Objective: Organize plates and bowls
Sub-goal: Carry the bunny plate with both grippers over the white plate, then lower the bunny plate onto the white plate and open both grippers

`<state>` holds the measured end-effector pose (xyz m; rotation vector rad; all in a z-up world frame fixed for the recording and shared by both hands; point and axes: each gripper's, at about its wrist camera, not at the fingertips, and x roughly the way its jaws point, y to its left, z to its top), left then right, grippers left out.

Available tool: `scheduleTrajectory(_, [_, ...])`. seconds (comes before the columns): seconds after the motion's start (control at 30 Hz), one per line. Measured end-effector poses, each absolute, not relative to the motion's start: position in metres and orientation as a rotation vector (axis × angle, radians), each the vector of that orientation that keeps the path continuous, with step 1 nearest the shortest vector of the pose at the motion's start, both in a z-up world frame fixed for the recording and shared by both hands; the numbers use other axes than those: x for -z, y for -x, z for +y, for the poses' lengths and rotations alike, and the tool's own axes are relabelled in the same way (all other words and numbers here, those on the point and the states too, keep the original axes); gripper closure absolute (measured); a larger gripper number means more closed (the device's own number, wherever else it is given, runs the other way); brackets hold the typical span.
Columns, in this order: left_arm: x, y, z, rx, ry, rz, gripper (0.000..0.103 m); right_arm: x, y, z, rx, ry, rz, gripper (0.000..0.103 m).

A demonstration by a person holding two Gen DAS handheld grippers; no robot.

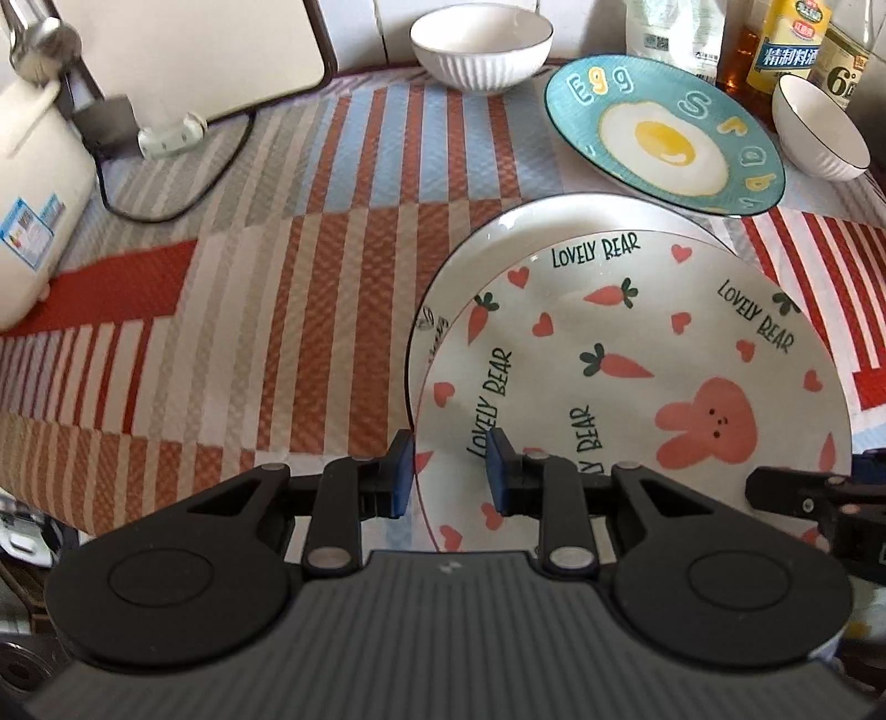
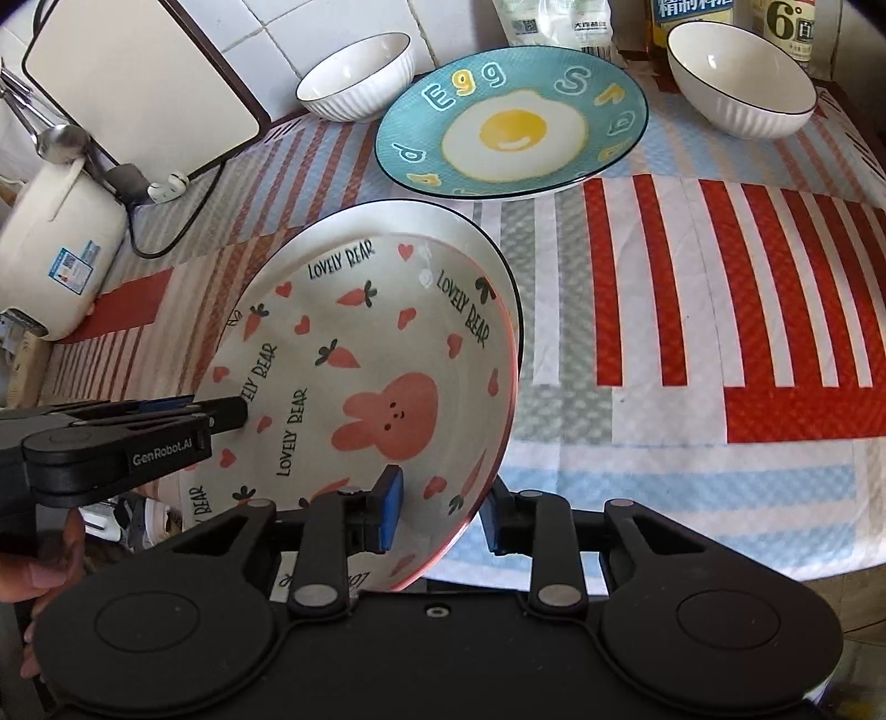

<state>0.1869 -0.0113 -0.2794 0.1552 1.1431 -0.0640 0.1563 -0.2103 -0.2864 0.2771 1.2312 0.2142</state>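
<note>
A white "Lovely Bear" plate (image 1: 637,365) with a pink rabbit lies on a larger white dark-rimmed plate (image 1: 531,227). My left gripper (image 1: 449,473) straddles the bear plate's left rim, one pad outside and one inside, jaws apart. My right gripper (image 2: 440,512) straddles the same plate (image 2: 365,354) at its near right rim, jaws apart. The left gripper also shows in the right wrist view (image 2: 221,415). A blue egg plate (image 1: 664,133) (image 2: 512,122) and two white ribbed bowls (image 1: 480,47) (image 1: 819,130) sit at the back.
A white rice cooker (image 1: 33,210) with a black cord stands at the left. A white cutting board (image 1: 194,50) leans on the tiled wall. Bottles and a bag (image 1: 786,44) stand at the back right. The table's front edge (image 2: 720,570) is near.
</note>
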Motion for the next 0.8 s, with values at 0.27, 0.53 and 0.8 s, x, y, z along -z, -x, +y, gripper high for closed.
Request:
scheduleTrajectory(0.27, [0.278,-0.196,-0.012,0.057,-0.149,1.123,0.079,0.294,-0.166,-0.199,-0.194,-0.228,1.226,0.061])
scheduleTrajectory(0.53, [0.279,-0.201,-0.009,0.053,-0.138,1.117,0.079,0.3,-0.171,-0.192,-0.199,-0.144,1.205,0.056])
scheduleTrajectory(0.8, [0.251,-0.185,-0.004,0.104,-0.064,1.066,0.076,0.282,-0.153,-0.204,-0.256,-0.072,1.055,0.056])
